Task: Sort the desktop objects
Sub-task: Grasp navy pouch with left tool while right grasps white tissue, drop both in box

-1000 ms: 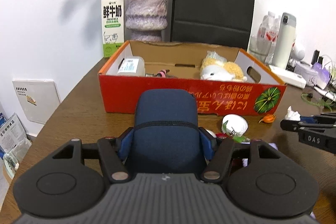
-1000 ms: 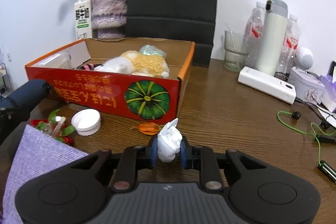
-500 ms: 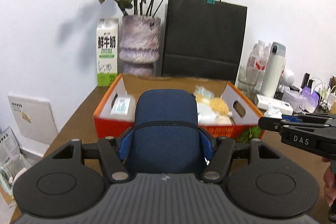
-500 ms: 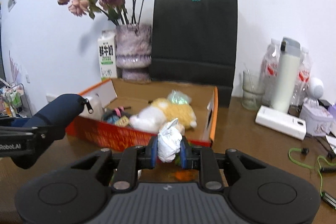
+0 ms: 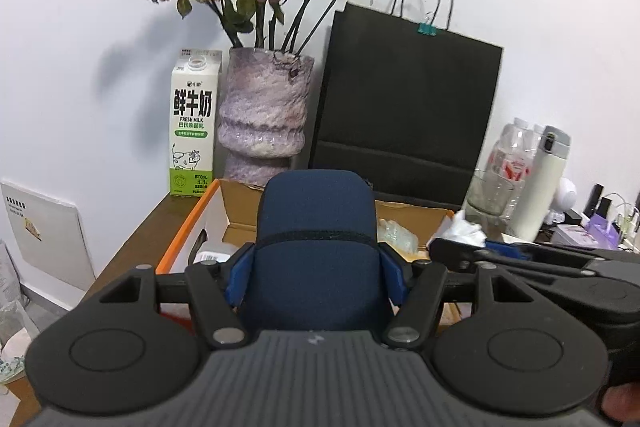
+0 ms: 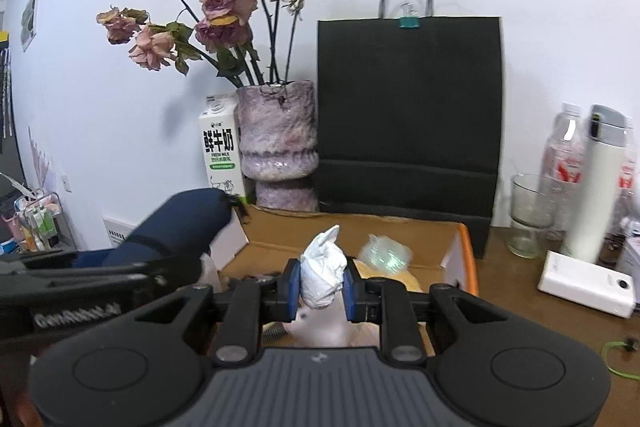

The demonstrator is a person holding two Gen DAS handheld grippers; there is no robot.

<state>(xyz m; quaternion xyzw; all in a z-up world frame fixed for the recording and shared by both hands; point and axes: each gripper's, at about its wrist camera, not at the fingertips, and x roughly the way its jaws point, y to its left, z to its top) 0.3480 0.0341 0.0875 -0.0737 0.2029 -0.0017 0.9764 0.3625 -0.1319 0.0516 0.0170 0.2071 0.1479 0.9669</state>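
Note:
My left gripper (image 5: 316, 277) is shut on a dark blue zipped pouch (image 5: 316, 227) and holds it above the near left part of the open orange cardboard box (image 5: 188, 239). The pouch also shows in the right wrist view (image 6: 180, 223). My right gripper (image 6: 322, 287) is shut on a crumpled white tissue (image 6: 323, 273) and holds it over the box (image 6: 466, 247), above a white and yellow plush toy (image 6: 400, 275). The tissue shows in the left wrist view (image 5: 466, 229) at the tip of the right gripper.
Behind the box stand a milk carton (image 5: 194, 131), a purple vase of dried roses (image 5: 264, 123) and a black paper bag (image 5: 404, 115). To the right are a glass (image 6: 530, 215), a white thermos (image 6: 598, 183), plastic bottles and a white power bank (image 6: 586, 283).
Both grippers have risen and moved forward over the box, each still holding its object. The table items in front of the box have dropped out of view.

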